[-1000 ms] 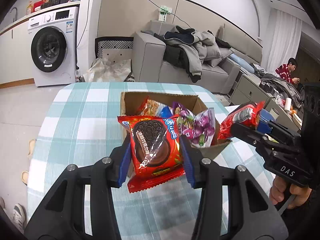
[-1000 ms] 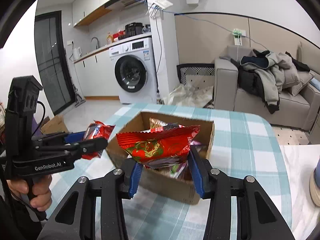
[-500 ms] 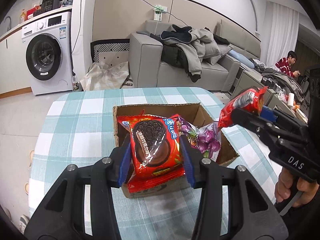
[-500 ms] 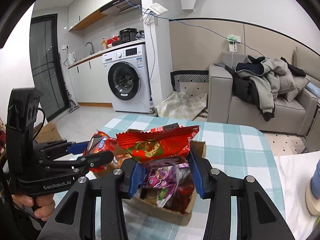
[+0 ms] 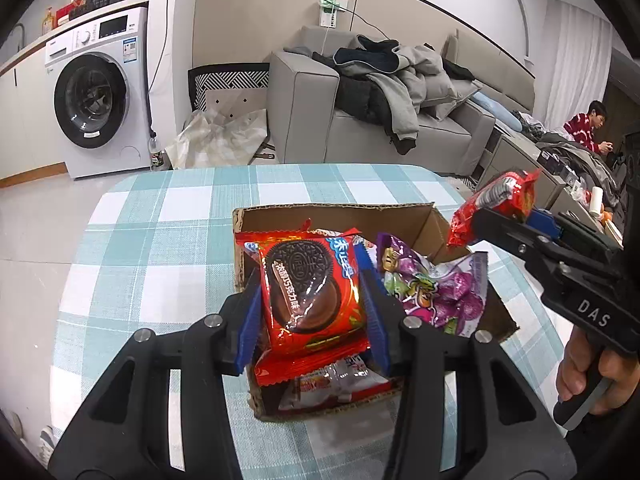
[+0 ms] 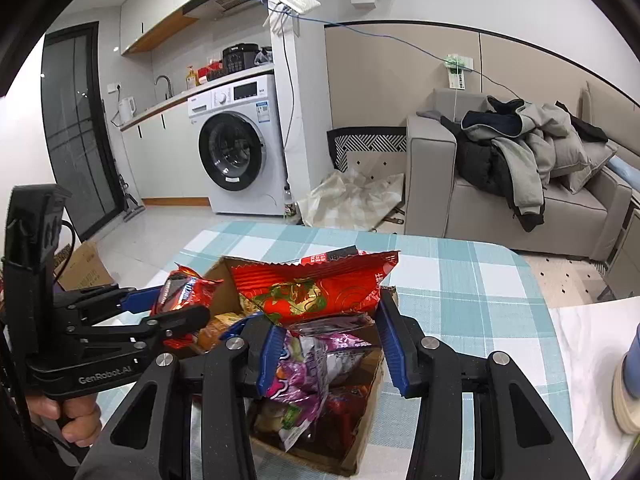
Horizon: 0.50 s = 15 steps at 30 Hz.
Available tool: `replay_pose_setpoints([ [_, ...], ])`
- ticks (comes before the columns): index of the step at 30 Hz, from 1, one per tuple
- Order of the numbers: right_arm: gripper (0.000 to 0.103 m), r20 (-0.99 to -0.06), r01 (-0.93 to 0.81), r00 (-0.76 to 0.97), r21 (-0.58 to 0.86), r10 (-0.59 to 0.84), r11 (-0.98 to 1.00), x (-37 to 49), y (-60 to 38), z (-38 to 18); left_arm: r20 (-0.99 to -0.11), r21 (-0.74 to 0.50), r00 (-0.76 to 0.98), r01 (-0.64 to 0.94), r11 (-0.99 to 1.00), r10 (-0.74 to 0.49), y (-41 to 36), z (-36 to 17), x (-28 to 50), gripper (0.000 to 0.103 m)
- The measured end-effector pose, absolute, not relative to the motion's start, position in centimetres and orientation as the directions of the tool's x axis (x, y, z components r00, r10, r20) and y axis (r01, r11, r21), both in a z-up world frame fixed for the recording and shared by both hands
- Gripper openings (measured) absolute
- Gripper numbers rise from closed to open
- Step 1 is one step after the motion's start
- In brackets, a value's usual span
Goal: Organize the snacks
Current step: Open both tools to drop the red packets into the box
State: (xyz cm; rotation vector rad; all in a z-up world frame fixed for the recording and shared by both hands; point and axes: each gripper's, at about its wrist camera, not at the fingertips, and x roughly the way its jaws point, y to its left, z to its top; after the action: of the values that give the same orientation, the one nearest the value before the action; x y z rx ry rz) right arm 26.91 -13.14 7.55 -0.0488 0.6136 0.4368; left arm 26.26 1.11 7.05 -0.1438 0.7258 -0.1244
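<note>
Bright, even indoor light, sharp focus, strong fisheye bending and dark vignetted corners.

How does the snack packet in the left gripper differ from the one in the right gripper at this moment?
The left gripper holds an Oreo packet with a dark cookie pictured and blue lettering; the right gripper holds a red packet with a gold and green pattern. The Oreo packet stands taller than wide between its jaws; the red packet spreads wider than its jaws. Both are red, clamped, and held over the cardboard box.
</note>
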Motion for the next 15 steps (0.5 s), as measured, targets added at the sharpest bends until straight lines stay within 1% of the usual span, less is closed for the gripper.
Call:
replay_pose_setpoints([
  [7, 0.045, -0.606, -0.413, 0.714, 0.039, 0.35, 0.91, 29.1, -12.0, 5.4, -0.661, -0.155, 0.735, 0.063, 0.986, -0.151, 0.8, 5.5, 27.8, 0.042],
  [15, 0.045, -0.641, -0.419, 0.688, 0.031, 0.339, 0.908, 30.4, -11.4, 3.4, -0.665, -0.143, 0.731, 0.076, 0.987, -0.152, 0.2, 4.3, 29.2, 0.042],
])
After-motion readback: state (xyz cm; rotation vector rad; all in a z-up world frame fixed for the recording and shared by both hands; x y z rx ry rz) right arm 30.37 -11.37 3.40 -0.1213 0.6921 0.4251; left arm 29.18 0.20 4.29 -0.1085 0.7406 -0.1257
